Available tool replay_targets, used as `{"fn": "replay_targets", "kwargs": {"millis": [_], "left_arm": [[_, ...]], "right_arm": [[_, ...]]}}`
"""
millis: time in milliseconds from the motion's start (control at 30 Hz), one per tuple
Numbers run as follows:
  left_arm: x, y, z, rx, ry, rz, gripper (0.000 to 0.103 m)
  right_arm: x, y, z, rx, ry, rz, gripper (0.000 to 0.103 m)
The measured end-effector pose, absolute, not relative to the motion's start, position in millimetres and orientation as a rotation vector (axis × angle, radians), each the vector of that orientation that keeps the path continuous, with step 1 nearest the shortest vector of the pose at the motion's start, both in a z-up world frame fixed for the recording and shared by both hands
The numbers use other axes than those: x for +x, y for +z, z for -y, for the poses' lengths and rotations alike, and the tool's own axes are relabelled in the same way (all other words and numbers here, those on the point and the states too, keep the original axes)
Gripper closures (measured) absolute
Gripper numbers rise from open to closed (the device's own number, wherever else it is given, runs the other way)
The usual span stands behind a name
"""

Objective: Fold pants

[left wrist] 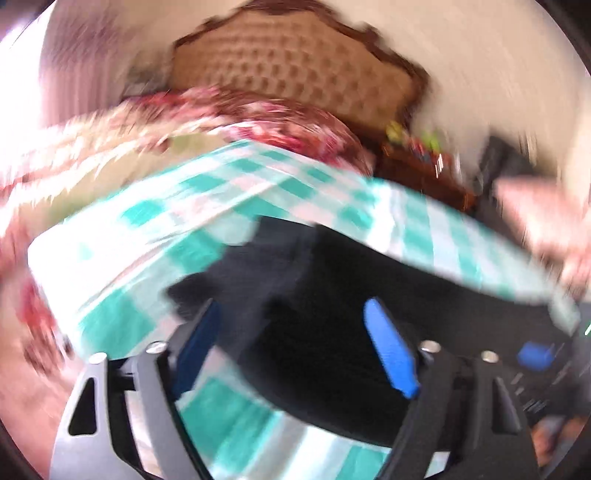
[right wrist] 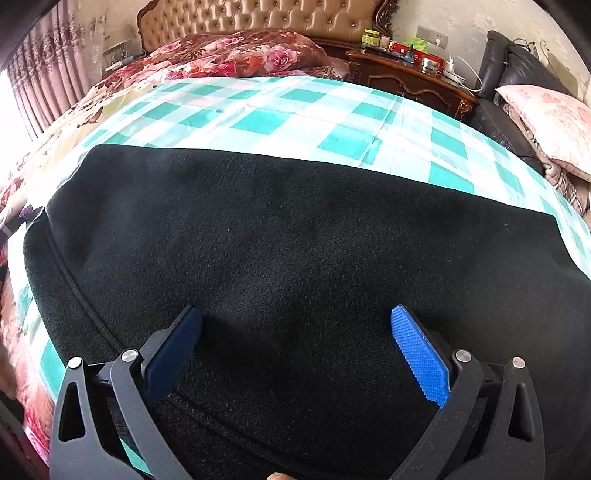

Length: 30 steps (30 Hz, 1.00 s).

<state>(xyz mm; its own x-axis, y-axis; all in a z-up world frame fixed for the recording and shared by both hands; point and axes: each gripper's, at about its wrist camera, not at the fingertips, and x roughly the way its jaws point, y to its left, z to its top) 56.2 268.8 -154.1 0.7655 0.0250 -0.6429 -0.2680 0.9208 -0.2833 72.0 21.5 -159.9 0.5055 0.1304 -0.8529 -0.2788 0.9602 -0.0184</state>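
Note:
Black pants [right wrist: 295, 240] lie flat across a teal-and-white checked cloth [right wrist: 295, 110] on the bed. My right gripper [right wrist: 295, 314] is open, its blue pads [right wrist: 421, 362] spread just above the near part of the pants. The left wrist view is motion-blurred; the pants [left wrist: 332, 295] show there as a dark folded mass on the checked cloth [left wrist: 147, 240]. My left gripper [left wrist: 291, 310] is open and empty above the pants' left end. The other gripper's blue pad [left wrist: 535, 354] shows at the right edge.
A tufted headboard [right wrist: 258, 18] and a floral quilt [right wrist: 229, 55] lie beyond the cloth. A dark wood nightstand [right wrist: 406, 77] with jars stands at the back right. A black chair with a pink pillow [right wrist: 546, 118] is at the right. Curtains [right wrist: 40, 74] hang at the left.

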Motion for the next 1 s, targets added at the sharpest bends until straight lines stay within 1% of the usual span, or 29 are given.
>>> {"fn": "replay_targets", "kwargs": {"millis": [33, 100, 133, 200, 267, 333, 400, 600, 633, 667, 700, 767, 833, 900, 967, 1000], "left_arm": [[47, -159, -296, -0.507, 0.142, -0.677, 0.033], [37, -173, -327, -0.688, 0.096, -0.677, 0.048], [32, -182, -341, -0.776, 0.086, -0.674, 0.052], [27, -196, -360, -0.919, 0.028, -0.656, 0.053], [29, -206, -365, -0.993, -0.016, -0.655, 0.053], [36, -211, -366, -1.027, -0.026, -0.667, 0.053], [42, -213, -366, -1.032, -0.006, -0.685, 0.055], [66, -214, -367, -1.04, 0.043, -0.785, 0.056], [69, -215, -367, -1.036, 0.051, -0.796, 0.057], [73, -217, -369, -1.042, 0.063, -0.801, 0.066], [72, -220, -370, -1.056, 0.064, -0.802, 0.071], [73, -223, -375, -1.1, 0.047, -0.799, 0.075], [71, -222, -377, -1.118, 0.039, -0.785, 0.075], [69, -222, -379, -1.144, 0.041, -0.788, 0.063], [66, -219, -379, -1.154, 0.055, -0.814, 0.056], [62, -218, -378, -1.162, 0.07, -0.827, 0.056]], "right_arm": [[72, -160, -21, -0.159, 0.248, -1.013, 0.004], [72, -160, -21, -0.155, 0.247, -1.014, 0.004], [72, -160, -21, -0.154, 0.247, -1.012, 0.004], [72, -160, -21, -0.154, 0.249, -1.012, 0.004], [72, -160, -21, -0.154, 0.248, -1.012, 0.004], [72, -160, -21, -0.154, 0.248, -1.011, 0.004], [71, -160, -22, -0.155, 0.249, -1.009, 0.004], [70, -154, -23, -0.152, 0.256, -0.996, 0.005], [70, -149, -25, -0.143, 0.276, -0.98, 0.005], [70, -142, -30, -0.14, 0.301, -0.96, 0.005], [71, -138, -33, -0.139, 0.318, -0.951, 0.005], [77, -127, -43, -0.125, 0.364, -0.947, 0.005], [89, -120, -58, -0.12, 0.391, -0.957, 0.005], [105, -122, -77, -0.165, 0.401, -0.983, 0.006], [122, -131, -91, -0.191, 0.393, -1.023, 0.009], [131, -137, -99, -0.207, 0.386, -1.053, 0.013]]}}
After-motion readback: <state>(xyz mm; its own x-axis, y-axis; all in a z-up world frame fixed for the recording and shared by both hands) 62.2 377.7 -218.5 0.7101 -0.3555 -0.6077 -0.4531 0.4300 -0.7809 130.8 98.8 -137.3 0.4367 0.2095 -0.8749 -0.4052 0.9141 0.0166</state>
